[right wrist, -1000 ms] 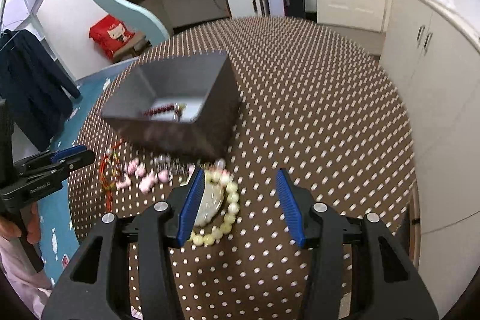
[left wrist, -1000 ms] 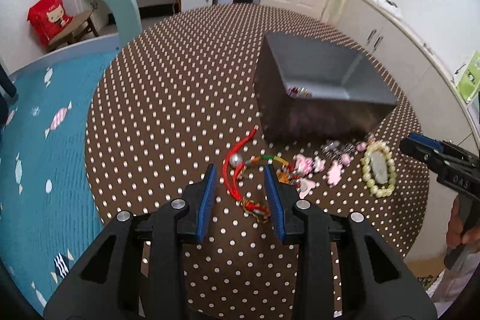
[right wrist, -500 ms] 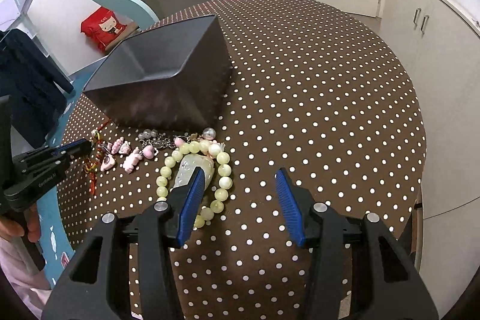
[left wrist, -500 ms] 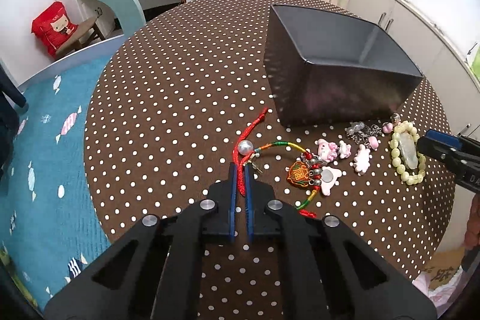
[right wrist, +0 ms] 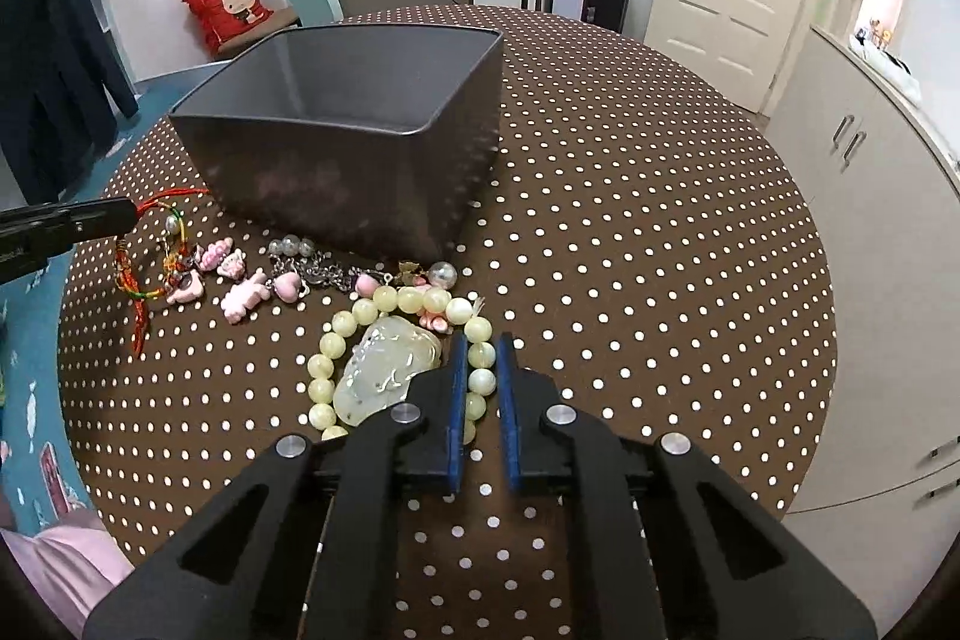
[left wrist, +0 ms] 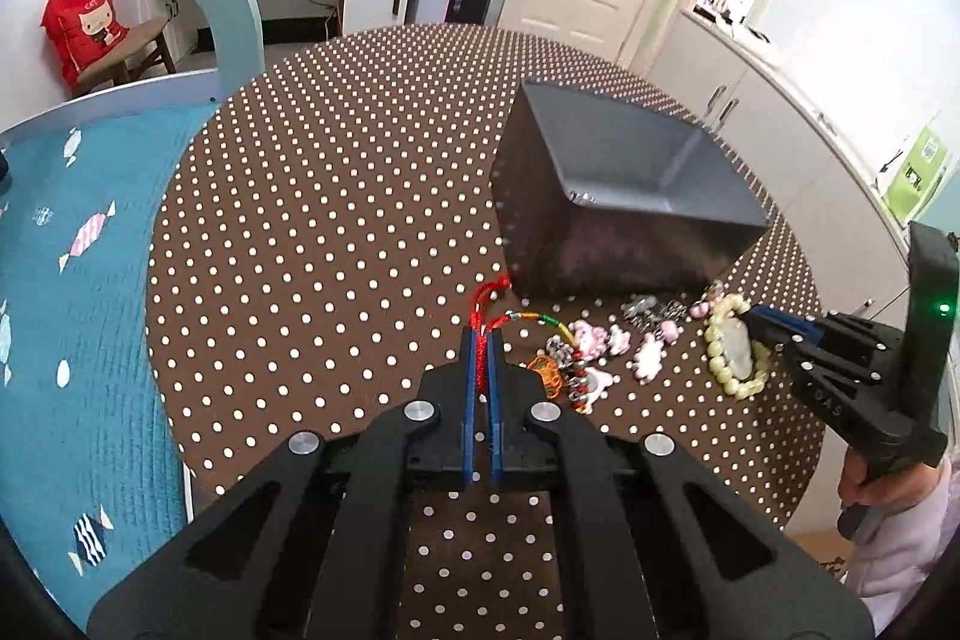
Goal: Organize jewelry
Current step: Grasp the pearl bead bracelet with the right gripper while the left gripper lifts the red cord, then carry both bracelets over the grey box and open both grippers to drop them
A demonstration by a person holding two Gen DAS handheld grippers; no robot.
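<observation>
The left hand-held gripper (left wrist: pixel 480 340) had its blue pads pinched tight on the red cord bracelet (left wrist: pixel 481 361), out in front of the grey bin (left wrist: pixel 606 244) toward its left corner, with the cord's loop lying just short of the bin's wall. The right hand-held gripper (right wrist: pixel 480 340) was nearly closed too, clamped around one pale bead of the yellow-green bead bracelet (right wrist: pixel 384 307), which lay on the polka-dot worktop (right wrist: pixel 630 232) in front of the bin, near its right corner. Inside that ring of beads rested a milky carved pendant (right wrist: pixel 387 370), close against the gripper's left pad. Between the two bracelets, along the foot of the bin, were scattered the pink charms (right wrist: pixel 240 283) and a silver chain with clear beads (right wrist: pixel 312 268), all loose on the cloth. The bin itself stood upright, mouth open; from these angles I couldn't make out what was inside.
</observation>
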